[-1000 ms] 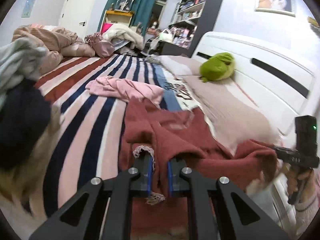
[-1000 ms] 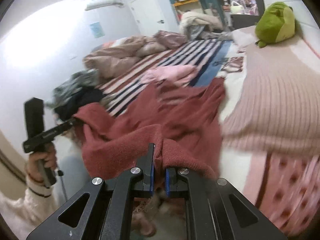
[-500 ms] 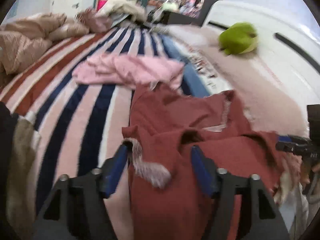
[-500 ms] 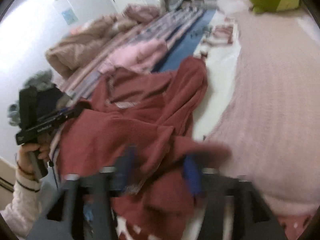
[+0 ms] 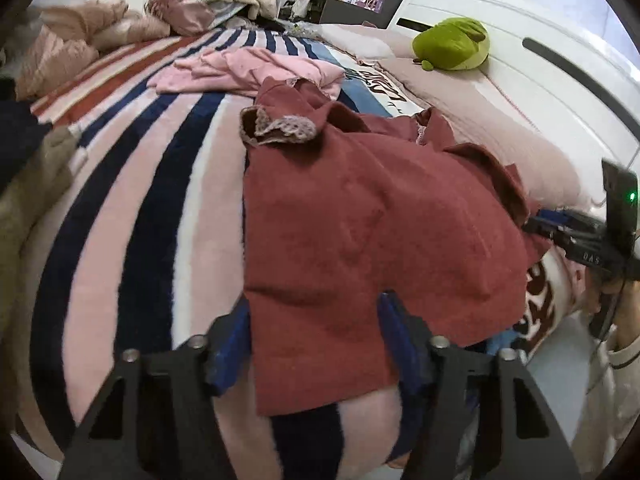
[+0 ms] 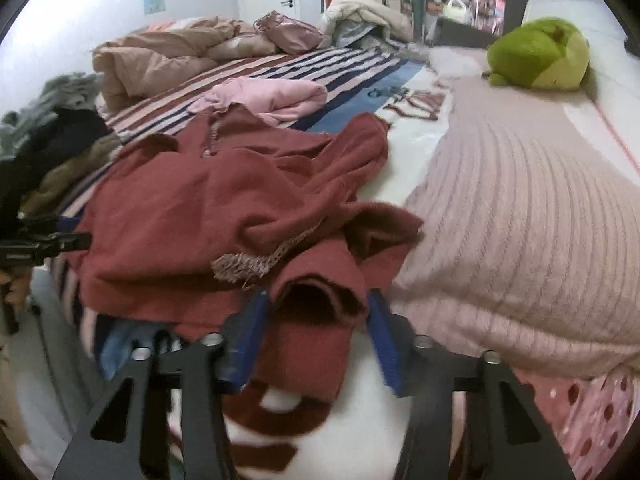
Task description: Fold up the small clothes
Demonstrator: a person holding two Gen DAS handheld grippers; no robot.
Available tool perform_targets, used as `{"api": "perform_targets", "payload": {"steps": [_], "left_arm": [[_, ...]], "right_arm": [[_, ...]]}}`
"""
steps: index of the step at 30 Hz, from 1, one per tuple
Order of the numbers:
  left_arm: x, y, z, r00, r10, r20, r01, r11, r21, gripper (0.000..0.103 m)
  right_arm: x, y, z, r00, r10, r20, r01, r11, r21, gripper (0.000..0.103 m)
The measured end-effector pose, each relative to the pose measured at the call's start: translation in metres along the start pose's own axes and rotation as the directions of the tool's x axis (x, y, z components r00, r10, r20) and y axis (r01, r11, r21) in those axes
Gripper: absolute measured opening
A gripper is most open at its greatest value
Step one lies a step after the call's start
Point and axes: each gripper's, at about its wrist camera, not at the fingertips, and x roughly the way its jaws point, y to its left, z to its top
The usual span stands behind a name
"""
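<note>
A second ago both grippers pinched the red garment point(image 5: 360, 220) and held it lifted; now it lies on the striped blanket point(image 5: 152, 200) of the bed. The left gripper point(image 5: 316, 320) has its fingers released, the hem lying loose between them after they opened and began closing. The right gripper point(image 6: 316, 320) likewise stands parted around a folded corner, not clamping it

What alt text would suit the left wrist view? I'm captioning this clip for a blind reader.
A crumpled dark red fleece garment with a lace-trimmed cuff lies on a pink, navy and white striped blanket, its near edge between the open blue-padded jaws of the left gripper. A pale pink garment and a green plush toy lie farther back; the right gripper meets the red fabric's right edge.
</note>
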Motion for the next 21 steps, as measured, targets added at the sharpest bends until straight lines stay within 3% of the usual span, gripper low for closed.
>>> {"api": "perform_targets", "payload": {"steps": [1, 2, 3, 7, 13, 16, 19, 21], "left_arm": [[-0.002, -0.001, -0.001, 1.0, -0.004, 0.003, 0.004, 1.0, 0.001, 0.026], [-0.006, -0.002, 0.0, 1.0, 0.0, 0.008, 0.0, 1.0, 0.005, 0.005], [-0.012, -0.004, 0.001, 1.0, 0.008, 0.023, -0.009, 1.0, 0.019, 0.003], [-0.051, -0.015, 0.012, 0.986, 0.067, 0.154, -0.077, 0.995, 0.064, 0.002], [-0.075, -0.006, 0.078, 0.954, 0.078, 0.291, -0.059, 0.996, -0.073, 0.002], [-0.045, 0.011, 0.127, 0.951, 0.136, 0.279, -0.097, 0.984, -0.148, 0.002], [0.014, 0.043, 0.172, 0.956, 0.204, 0.211, -0.155, 0.962, -0.226, 0.007], [0.05, 0.062, 0.192, 0.962, 0.219, 0.16, -0.174, 0.951, -0.256, 0.027]], "right_arm": [[0.003, 0.002, 0.001, 1.0, -0.027, 0.003, 0.027, 0.999, -0.026, 0.036], [0.005, 0.005, 0.003, 0.999, -0.049, 0.003, 0.049, 0.998, -0.048, 0.024], [0.006, 0.007, 0.004, 0.998, -0.067, 0.004, 0.068, 0.995, -0.067, 0.009], [0.0, 0.013, 0.01, 0.995, -0.098, 0.032, 0.101, 0.988, -0.114, 0.003], [-0.013, 0.009, 0.055, 0.992, -0.091, 0.088, 0.102, 0.987, -0.124, 0.002], [0.004, -0.006, 0.096, 0.992, -0.112, 0.064, 0.118, 0.988, -0.104, 0.002], [0.031, -0.028, 0.133, 0.989, -0.138, 0.046, 0.141, 0.988, -0.057, 0.002], [0.066, -0.048, 0.161, 0.983, -0.18, 0.018, 0.181, 0.983, -0.013, 0.003]]}}
